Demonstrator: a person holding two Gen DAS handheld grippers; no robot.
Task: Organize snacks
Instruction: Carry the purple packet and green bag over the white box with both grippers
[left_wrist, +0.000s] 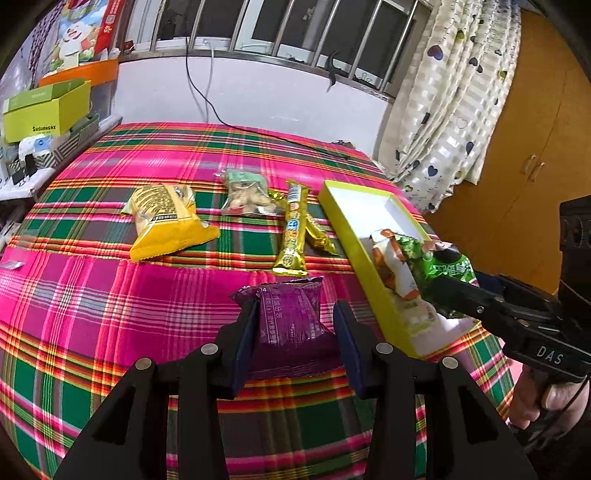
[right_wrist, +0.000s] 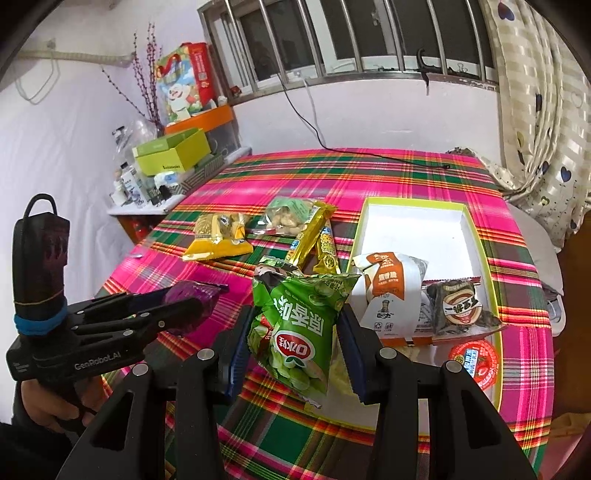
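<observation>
My left gripper is shut on a purple snack packet, held just above the plaid cloth; it also shows in the right wrist view. My right gripper is shut on a green pea snack bag, held beside the left wall of the yellow-rimmed white box. The box holds a white and orange packet, a dark packet and a red round cup. In the left wrist view the green bag hangs over the box.
On the plaid cloth lie a yellow bag, a clear nut bag and gold snack bars. A side shelf with a green box stands at the left. A black cable runs along the far edge. Curtain at the right.
</observation>
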